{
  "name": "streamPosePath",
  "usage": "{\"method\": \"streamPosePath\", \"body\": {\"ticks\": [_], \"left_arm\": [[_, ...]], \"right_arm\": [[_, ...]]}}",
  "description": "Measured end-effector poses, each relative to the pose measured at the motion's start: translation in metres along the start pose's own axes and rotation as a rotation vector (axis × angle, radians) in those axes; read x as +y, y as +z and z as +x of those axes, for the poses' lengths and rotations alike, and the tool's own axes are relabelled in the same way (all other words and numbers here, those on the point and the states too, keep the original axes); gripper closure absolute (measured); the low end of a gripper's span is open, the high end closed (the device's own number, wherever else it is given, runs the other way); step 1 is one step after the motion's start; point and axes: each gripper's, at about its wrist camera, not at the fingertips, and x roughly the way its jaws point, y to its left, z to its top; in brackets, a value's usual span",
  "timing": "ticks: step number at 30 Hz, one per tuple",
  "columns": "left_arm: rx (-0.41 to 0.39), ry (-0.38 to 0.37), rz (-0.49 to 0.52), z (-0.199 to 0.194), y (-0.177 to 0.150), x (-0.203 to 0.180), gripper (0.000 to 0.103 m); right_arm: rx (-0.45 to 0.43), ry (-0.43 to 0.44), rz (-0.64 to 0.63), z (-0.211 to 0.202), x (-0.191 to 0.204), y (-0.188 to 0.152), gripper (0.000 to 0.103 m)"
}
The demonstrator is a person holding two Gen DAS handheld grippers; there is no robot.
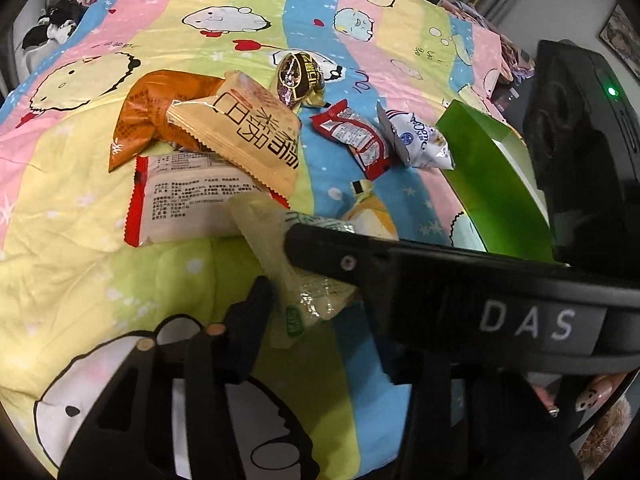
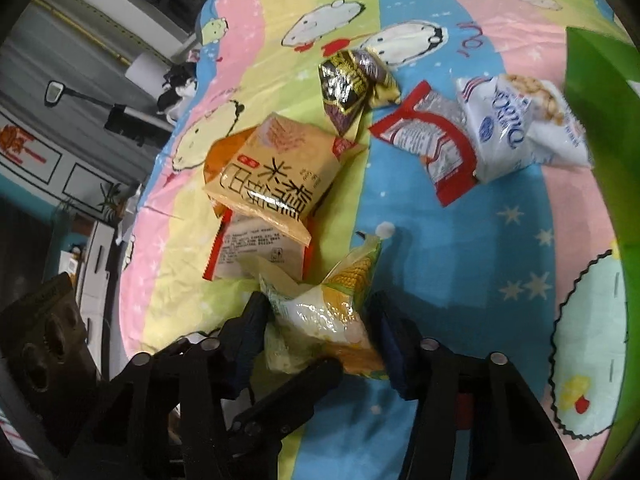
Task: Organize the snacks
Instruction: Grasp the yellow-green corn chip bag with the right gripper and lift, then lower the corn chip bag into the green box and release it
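Left wrist view: a bed covered in a pastel cartoon quilt carries a scatter of snack packets. The left hand-held gripper has its jaws pinched on a pale translucent green-printed packet, gripped near its middle, probably so it lifts without sliding out. Just beyond its tips lies a heap: a beige packet stacked over an orange one and a red-edged white one. Further ahead and to the right sit a red packet and a white-blue packet. A green box stands open at far right, likely where the snacks go.

Right wrist view: the right hand-held gripper brackets a corn-printed packet, its pads pressing both sides, with the left one's finger crossing underneath. The two packets overlap, which may be why both grippers work together here. A dark gold-trimmed packet lies well ahead.
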Motion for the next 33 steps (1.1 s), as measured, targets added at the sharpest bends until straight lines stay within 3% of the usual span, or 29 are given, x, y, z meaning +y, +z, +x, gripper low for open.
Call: {"method": "streamPosePath", "body": {"ticks": [2, 9, 19, 33], "left_arm": [[-0.009, -0.004, 0.011, -0.001, 0.000, -0.002, 0.065], [-0.089, 0.002, 0.050, -0.023, 0.003, -0.012, 0.065], [-0.247, 0.027, 0.162, -0.069, 0.010, -0.054, 0.065], [-0.323, -0.078, 0.350, -0.082, 0.028, -0.144, 0.063]], "right_arm": [[-0.004, 0.014, -0.002, 0.000, 0.000, 0.000, 0.050], [-0.061, 0.033, -0.056, -0.019, 0.014, -0.002, 0.053], [-0.252, 0.029, -0.143, -0.084, 0.039, -0.007, 0.053], [-0.509, -0.025, -0.051, -0.180, -0.006, -0.021, 0.053]]}}
